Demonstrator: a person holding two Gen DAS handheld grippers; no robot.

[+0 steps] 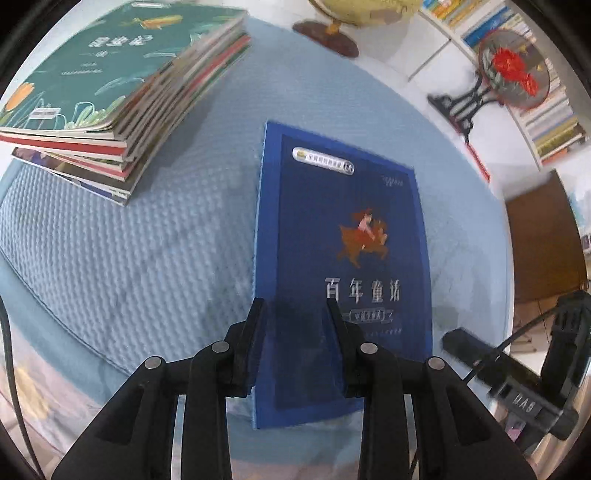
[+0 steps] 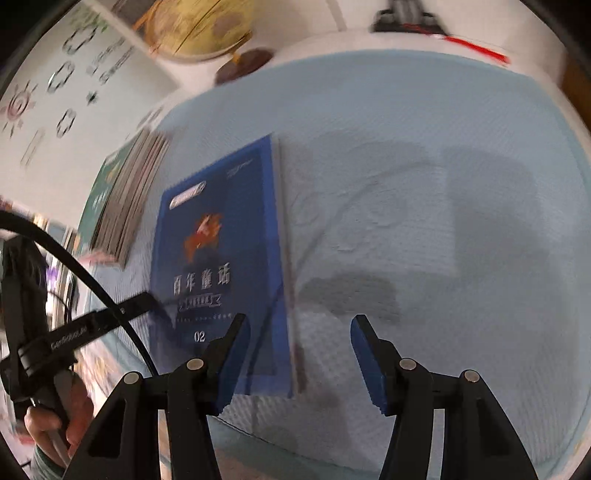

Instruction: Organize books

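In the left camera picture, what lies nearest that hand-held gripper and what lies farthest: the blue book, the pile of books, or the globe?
1. Blue book: right at the left hand-held gripper, between its fingers.
2. Pile of books: farther back, on the left.
3. Globe: farthest, beyond the blue mat, at the top.

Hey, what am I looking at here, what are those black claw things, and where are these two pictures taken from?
The claws are hand-held two-finger grippers, each carrying a fisheye camera that looks along its fingers. One picture comes from the left gripper, the other from the right gripper. On a light blue cloth lies a blue book, with a stack of books beside it. The left gripper's fingers straddle the blue book's near end; whether they pinch it is unclear. The right gripper is open and holds nothing.
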